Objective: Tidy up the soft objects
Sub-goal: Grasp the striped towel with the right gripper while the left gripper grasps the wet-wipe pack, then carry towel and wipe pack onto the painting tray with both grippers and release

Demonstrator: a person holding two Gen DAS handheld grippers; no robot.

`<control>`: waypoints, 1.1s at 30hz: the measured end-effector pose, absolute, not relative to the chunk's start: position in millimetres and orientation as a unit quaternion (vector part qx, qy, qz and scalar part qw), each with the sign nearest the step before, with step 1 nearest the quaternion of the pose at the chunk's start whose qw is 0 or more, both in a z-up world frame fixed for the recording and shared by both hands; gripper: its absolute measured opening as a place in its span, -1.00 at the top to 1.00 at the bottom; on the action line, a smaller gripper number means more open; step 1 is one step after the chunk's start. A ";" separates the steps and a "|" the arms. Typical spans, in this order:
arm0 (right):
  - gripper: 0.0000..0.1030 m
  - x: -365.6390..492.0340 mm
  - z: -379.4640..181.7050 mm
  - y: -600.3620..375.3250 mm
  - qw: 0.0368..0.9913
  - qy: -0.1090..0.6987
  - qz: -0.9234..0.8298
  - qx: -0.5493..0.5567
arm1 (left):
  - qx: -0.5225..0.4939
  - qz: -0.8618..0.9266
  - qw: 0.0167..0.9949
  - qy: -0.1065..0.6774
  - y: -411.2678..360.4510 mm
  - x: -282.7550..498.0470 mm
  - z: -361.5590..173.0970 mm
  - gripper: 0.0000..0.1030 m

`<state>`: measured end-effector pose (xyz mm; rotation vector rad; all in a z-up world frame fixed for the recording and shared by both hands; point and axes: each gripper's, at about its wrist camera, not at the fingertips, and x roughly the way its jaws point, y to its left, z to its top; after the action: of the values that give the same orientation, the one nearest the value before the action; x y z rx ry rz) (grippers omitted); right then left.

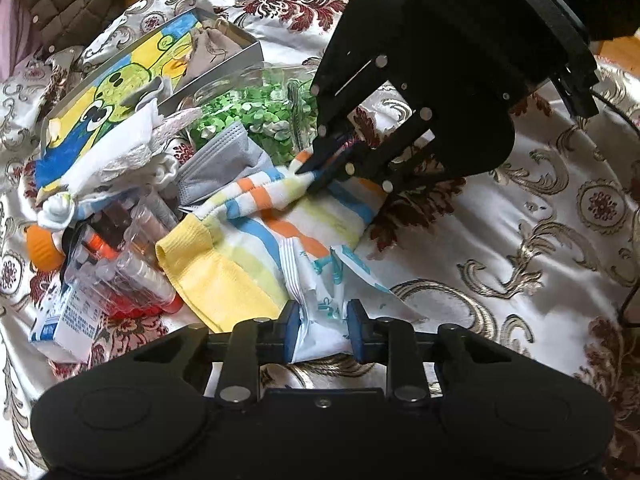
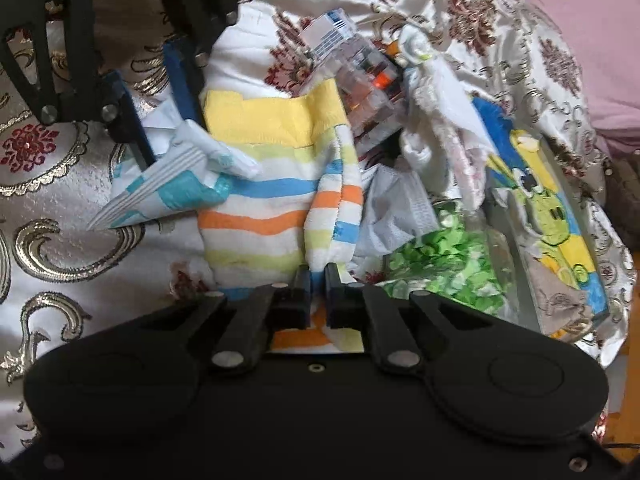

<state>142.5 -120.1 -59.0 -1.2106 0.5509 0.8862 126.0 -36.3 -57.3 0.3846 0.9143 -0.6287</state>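
Note:
A striped sock with yellow cuff, blue, orange and pale green bands lies on the patterned bedspread; it also shows in the right wrist view. My right gripper is shut on a fold of the sock at its toe end, also seen in the left wrist view. My left gripper is partly closed around a white and teal plastic packet lying over the sock; it shows in the right wrist view with the packet. A grey face mask lies behind the sock.
A metal tin with a cartoon lid stands at the back left. A bag of green bits, clear boxes of thread spools, a white cloth, a small carton and an orange object crowd the left.

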 end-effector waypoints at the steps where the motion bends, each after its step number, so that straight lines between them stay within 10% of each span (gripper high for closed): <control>1: 0.98 140.6 -56.7 -121.6 0.701 0.243 0.393 -0.542 | 0.179 -0.296 0.834 0.431 -35.7 124.8 -55.7 0.53; 33: 0.98 175.1 49.4 -133.9 0.804 0.092 0.234 -0.540 | 0.033 -0.150 0.945 0.290 -12.9 207.8 43.6 0.63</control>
<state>175.1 -133.9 49.4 -1.1562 0.1972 0.5004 207.8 -12.9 43.6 0.0673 0.5911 -0.3050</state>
